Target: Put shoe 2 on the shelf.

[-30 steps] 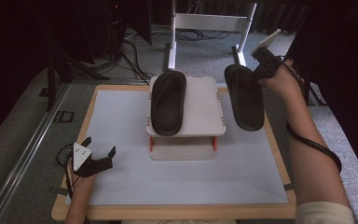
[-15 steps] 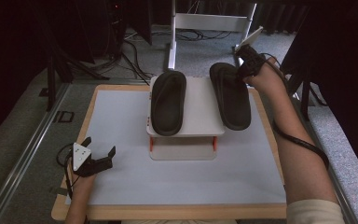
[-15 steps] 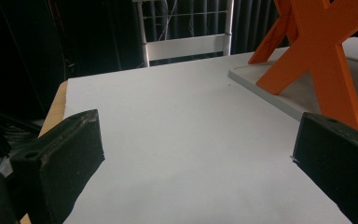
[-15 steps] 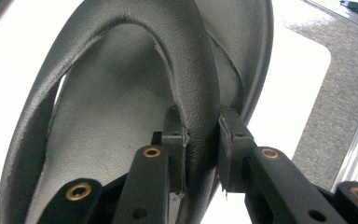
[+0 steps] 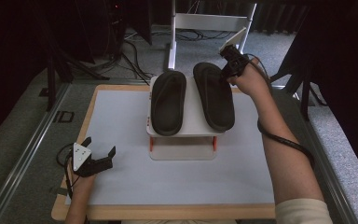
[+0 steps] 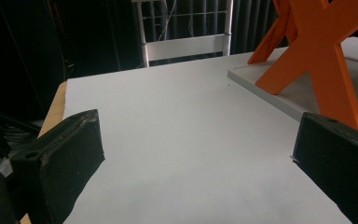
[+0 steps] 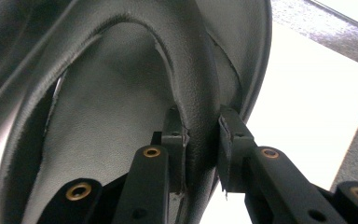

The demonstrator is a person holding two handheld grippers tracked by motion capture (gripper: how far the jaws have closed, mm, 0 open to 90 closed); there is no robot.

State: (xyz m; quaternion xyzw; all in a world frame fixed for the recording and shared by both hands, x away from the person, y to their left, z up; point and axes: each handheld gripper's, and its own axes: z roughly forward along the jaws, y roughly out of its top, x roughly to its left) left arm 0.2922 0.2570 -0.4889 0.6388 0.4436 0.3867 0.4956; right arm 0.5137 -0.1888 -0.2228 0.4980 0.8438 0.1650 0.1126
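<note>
We see the left slipper (image 5: 168, 102) already on the white stand (image 5: 186, 131) in the middle of the table (image 5: 121, 177), and the right slipper (image 5: 214, 95) beside it, w/ the right gripper (image 5: 227, 70) fingers clamped on its strap. The left gripper (image 5: 98, 151) rests near the table's edge, fingers apart, holding nothing. We judge only the release is left; whether the right sole sits fully flat is hard to tell.
</note>
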